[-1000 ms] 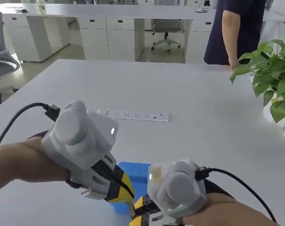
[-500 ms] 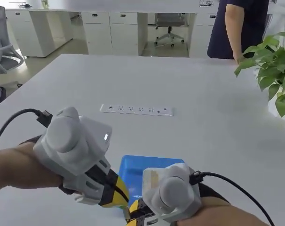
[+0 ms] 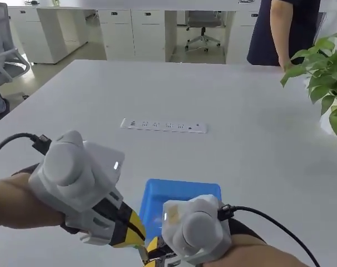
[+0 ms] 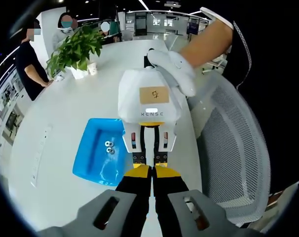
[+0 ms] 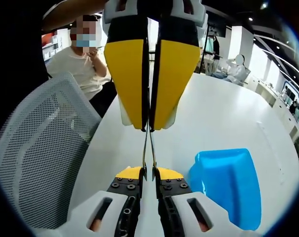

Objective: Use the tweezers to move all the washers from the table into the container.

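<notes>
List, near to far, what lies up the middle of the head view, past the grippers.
In order: blue plastic container → white power strip → far edge of the white table → grey office chair.

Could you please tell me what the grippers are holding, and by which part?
Tweezers: the left gripper clamps one end and the right gripper pinches the other.

Thin metal tweezers (image 5: 147,148) are being pinched shut just beside the blue container (image 4: 90,165), where a few small washers (image 4: 106,143) are lying.
</notes>
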